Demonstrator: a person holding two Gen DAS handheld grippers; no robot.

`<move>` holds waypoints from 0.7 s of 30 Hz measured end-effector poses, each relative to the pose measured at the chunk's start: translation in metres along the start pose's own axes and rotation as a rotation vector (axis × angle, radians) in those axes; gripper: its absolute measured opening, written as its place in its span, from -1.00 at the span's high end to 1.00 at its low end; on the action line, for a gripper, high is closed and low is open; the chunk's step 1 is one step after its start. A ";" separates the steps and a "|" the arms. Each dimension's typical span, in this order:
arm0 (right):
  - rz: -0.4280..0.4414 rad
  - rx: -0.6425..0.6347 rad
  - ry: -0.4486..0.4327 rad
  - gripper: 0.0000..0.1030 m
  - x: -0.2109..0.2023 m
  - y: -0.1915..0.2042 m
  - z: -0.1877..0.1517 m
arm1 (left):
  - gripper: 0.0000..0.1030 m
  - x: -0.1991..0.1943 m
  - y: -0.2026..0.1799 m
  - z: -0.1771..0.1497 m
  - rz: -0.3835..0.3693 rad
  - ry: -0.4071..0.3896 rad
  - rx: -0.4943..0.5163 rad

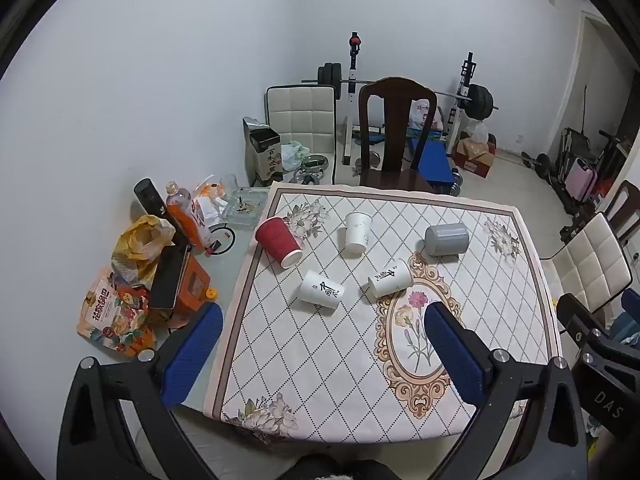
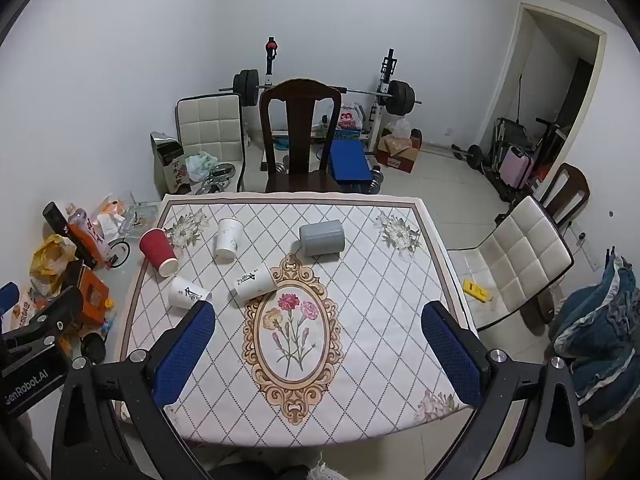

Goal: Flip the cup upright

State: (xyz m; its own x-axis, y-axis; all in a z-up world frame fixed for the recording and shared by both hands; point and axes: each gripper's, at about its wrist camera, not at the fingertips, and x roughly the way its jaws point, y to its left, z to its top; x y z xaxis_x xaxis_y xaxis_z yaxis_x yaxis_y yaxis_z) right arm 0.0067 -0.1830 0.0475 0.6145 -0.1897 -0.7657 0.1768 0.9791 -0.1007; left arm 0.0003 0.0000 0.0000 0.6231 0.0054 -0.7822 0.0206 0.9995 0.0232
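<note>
Nearest the cameras, the left gripper (image 1: 324, 354) and the right gripper (image 2: 318, 354) hang above the near edge of the table (image 2: 360, 420), both with blue fingers spread wide and nothing between them.

Further in, five cups lie on their sides on the patterned cloth, none upright yet. From the centre medallion (image 2: 294, 336), one white lettered cup (image 2: 255, 281) lies at about 11 o'clock, touching the medallion's frame, and a second lettered white cup (image 2: 187, 293) lies near 10 o'clock, just beside the right gripper's left finger (image 2: 185, 354) in that view. Beyond them lie a plain white cup (image 2: 228, 237) at 11 o'clock, a grey cup (image 2: 322, 237) at 12 o'clock and a red ribbed cup (image 2: 158, 251) toward 10 o'clock at the cloth's left border.

The risks, as I judge them: paper cups are light and round, so a glancing finger could roll one away; the red one sits close enough to the edge to drop into the clutter (image 1: 132, 280) at 9 o'clock. Squeezing hard could crush a thin wall. The loose cloth might also bunch under a dragged cup.
</note>
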 end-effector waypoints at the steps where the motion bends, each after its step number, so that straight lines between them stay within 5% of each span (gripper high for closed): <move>1: 0.000 -0.001 0.006 -1.00 0.000 0.000 0.000 | -1.00 0.000 0.000 0.000 -0.001 -0.003 -0.001; 21: 0.005 0.005 0.015 -1.00 0.003 -0.010 0.005 | -1.00 0.002 -0.002 0.004 0.000 -0.004 0.002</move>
State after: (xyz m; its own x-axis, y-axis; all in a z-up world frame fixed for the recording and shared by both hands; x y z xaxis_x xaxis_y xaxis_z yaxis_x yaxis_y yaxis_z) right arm 0.0108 -0.1937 0.0493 0.6035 -0.1835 -0.7760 0.1772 0.9797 -0.0939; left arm 0.0048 -0.0021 0.0008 0.6262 0.0049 -0.7797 0.0220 0.9995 0.0240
